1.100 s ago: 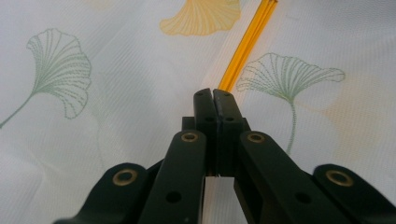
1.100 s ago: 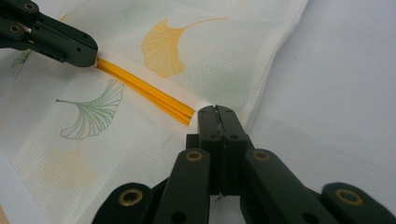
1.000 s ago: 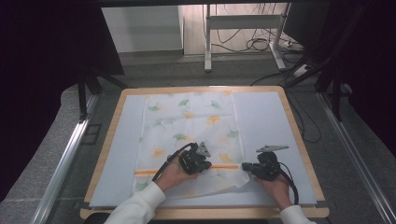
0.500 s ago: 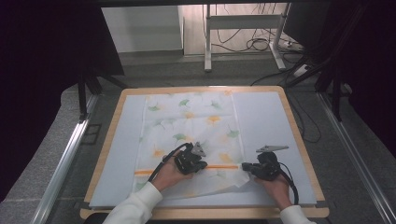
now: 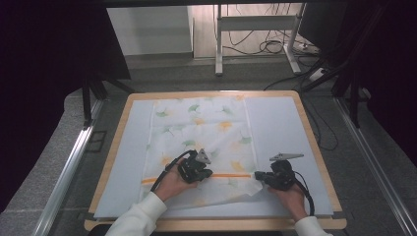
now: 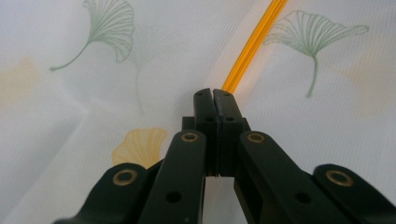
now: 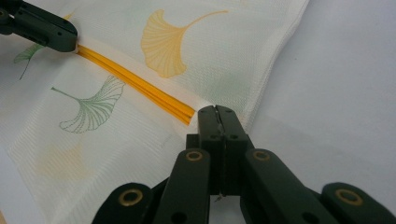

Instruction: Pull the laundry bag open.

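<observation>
White woven cloth (image 5: pixel 206 132) printed with green and yellow ginkgo leaves, orange stripe (image 7: pixel 135 84) across: I see my left gripper (image 6: pixel 213 95) and right gripper (image 7: pixel 215 112) both clamped on it.

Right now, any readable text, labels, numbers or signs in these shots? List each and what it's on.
None readable.
Cloth: printed green and yellow leaves and an orange stripe, no lettering.
Left gripper and right gripper: plain black, with brass rivets, no markings.
Table: no label visible.
</observation>
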Available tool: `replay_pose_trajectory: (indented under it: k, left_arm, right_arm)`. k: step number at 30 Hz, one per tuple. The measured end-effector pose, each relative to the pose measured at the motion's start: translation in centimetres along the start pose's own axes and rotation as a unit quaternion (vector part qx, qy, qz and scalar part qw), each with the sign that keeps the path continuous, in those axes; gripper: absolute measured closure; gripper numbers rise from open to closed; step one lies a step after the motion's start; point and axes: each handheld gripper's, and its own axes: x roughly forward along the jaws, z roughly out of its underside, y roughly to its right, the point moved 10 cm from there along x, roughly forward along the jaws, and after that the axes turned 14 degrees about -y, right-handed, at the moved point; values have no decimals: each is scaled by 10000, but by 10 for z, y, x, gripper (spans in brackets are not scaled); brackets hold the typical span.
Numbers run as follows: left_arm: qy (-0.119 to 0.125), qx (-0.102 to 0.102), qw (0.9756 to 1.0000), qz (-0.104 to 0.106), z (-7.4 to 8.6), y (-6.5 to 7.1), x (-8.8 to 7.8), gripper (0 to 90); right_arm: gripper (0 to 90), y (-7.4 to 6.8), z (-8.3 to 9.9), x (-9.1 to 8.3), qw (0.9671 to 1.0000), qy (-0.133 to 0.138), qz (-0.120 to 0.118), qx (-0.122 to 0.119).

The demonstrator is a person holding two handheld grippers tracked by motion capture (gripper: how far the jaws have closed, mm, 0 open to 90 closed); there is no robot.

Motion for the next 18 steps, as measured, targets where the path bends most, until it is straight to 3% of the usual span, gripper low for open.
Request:
replay_pose_trajectory:
  k: [18]
  left_arm:
    - [-20,-184,9998,-52,19,-7,-7,900]
  right_arm:
    - [897,0,0,0,10000,26,-24,3]
